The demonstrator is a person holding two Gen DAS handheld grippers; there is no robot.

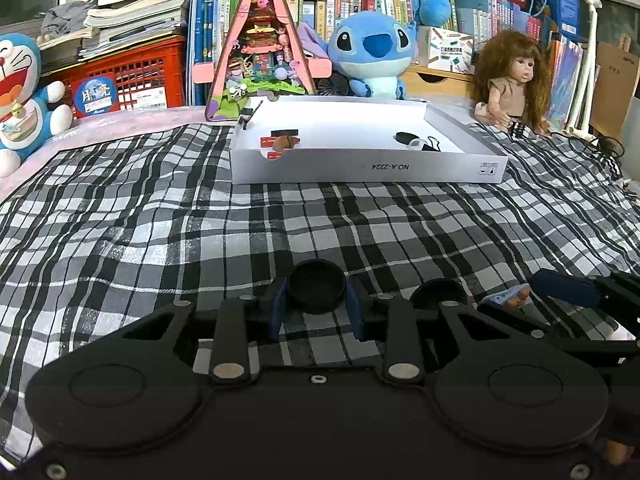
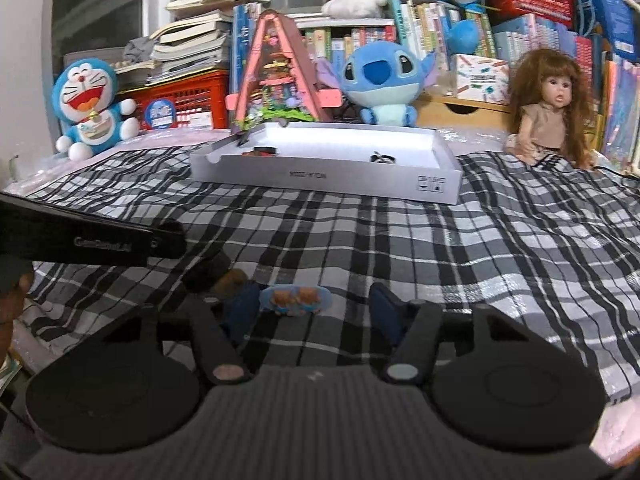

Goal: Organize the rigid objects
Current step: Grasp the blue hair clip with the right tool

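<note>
My left gripper (image 1: 318, 304) is shut on a black round cap (image 1: 317, 282), its blue pads pressing both sides just above the checked cloth (image 1: 200, 232). A second black round cap (image 1: 438, 294) lies to its right. A small light-blue piece with brown bears (image 2: 296, 298) lies on the cloth between the fingers of my right gripper (image 2: 310, 306), which stands open with a gap on the piece's right side. The left wrist view shows that piece (image 1: 506, 295) beside the right gripper's blue pad (image 1: 568, 286). A shallow white box (image 1: 360, 168) farther back holds several small items.
Behind the white box (image 2: 320, 178) stand a pink triangular miniature house (image 1: 260, 48), a blue plush (image 1: 372, 48), a blue-and-white cat plush (image 1: 20, 96) and a long-haired doll (image 1: 508, 80). Bookshelves and a red crate (image 1: 132, 76) close the back. A black cable (image 1: 592, 144) lies at right.
</note>
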